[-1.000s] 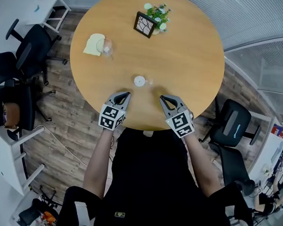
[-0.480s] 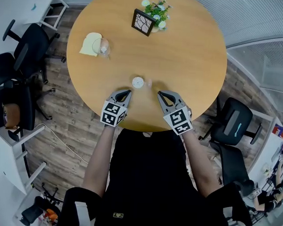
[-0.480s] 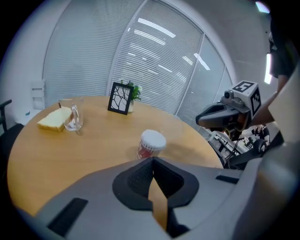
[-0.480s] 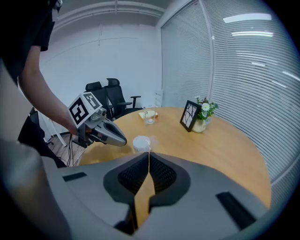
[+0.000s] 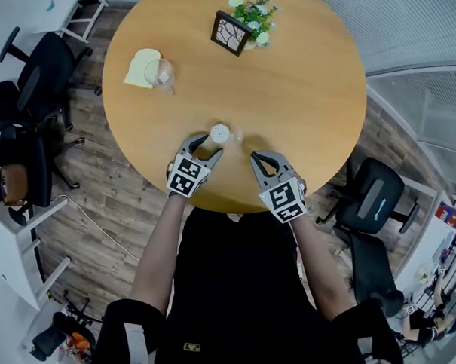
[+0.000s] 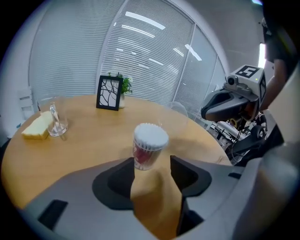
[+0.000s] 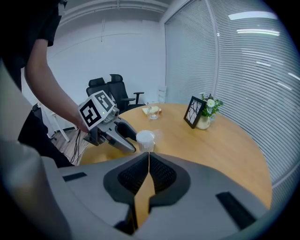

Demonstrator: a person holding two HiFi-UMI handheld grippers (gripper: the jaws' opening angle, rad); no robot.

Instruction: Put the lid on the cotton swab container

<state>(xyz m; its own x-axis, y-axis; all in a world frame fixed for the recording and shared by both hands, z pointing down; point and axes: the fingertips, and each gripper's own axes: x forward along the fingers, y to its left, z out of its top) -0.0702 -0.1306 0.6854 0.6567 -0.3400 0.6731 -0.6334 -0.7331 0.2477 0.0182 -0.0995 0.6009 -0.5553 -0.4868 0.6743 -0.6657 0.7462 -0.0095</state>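
Blending into the wood, the lid (image 5: 238, 133) is made out only as a faint clear shape on the table (image 5: 307, 90), just right of the cotton swab container (image 5: 220, 133); its edges cannot be traced in the head view, and in the right gripper view it is no more than a pale blur. The container is found near the table edge closest to the person, upright and uncovered. In the head view it is reduced to a small white disc, while the left gripper view (image 6: 149, 145) shows it as a clear cup with reddish print on its wall, packed with white swab heads up to the rim. The print itself cannot be read. The left gripper (image 5: 205, 143) is seen with its jaws spread, having just been opening, and the container stands between their tips, closer to the left one, with neither pad seen pressing on it. The right gripper (image 5: 258, 158) is held just to the right, clear of the container, with its jaws pressed together on nothing, as the thin seam in its own view shows. A black picture frame (image 5: 228, 33) and a small potted plant (image 5: 254, 13) are placed at the far side of the table, and a drinking glass (image 5: 159, 74) beside a pale yellow item (image 5: 137, 66) at the far left; what that item is cannot be told.
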